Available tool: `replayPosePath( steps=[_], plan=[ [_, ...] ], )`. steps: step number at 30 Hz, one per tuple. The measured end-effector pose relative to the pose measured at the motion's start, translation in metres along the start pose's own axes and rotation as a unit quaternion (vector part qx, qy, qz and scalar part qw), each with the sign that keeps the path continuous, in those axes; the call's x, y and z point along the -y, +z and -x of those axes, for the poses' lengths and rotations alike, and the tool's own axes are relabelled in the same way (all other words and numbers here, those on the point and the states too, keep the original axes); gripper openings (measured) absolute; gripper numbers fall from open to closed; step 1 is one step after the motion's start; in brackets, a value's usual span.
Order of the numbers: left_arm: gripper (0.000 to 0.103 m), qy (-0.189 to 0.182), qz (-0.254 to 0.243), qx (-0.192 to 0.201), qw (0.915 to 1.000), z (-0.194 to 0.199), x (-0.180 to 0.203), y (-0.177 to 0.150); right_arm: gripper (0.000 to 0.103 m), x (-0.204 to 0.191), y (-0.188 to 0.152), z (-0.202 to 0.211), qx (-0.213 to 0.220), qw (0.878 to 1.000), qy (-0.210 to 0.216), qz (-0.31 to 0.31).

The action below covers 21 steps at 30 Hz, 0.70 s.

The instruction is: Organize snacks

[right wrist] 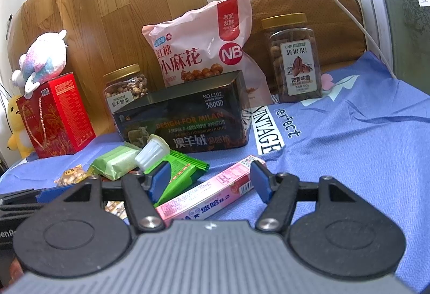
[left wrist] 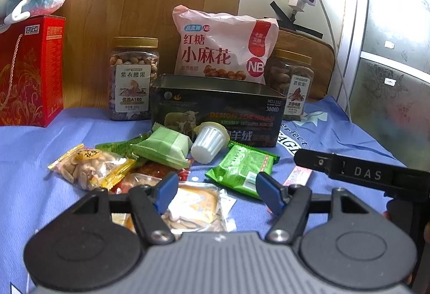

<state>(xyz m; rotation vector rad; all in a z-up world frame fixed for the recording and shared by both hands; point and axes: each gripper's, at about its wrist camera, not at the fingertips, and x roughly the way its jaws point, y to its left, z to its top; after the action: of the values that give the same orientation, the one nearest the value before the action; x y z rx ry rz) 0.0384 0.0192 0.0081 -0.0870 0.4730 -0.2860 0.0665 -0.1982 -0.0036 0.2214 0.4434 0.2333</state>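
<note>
Left gripper spread wide, gripping nothing, low centre above an orange packet. Right gripper also released, its 2 blue pads either side of the pink strip box. Snack pile mid-frame before the black tin.

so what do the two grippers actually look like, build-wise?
Both match: the left gripper and right gripper have a grey ribbed body, two round black side housings, black linkage arms with silver screws, and blue pads on the fingers. Seen from the left wrist view, the right gripper's black side bar reads "DAS". No cables or sleeves visible.
</note>
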Motion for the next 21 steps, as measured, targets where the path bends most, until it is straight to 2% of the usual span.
replayPosePath(
  steps=[21],
  plan=[
    [0.065,-0.001,0.014,-0.004,0.9999,-0.0004,-0.0037,0.0010,0.071,0.0000,-0.0004,-0.0009,-0.002,1.000,-0.001,0.000]
  ],
)
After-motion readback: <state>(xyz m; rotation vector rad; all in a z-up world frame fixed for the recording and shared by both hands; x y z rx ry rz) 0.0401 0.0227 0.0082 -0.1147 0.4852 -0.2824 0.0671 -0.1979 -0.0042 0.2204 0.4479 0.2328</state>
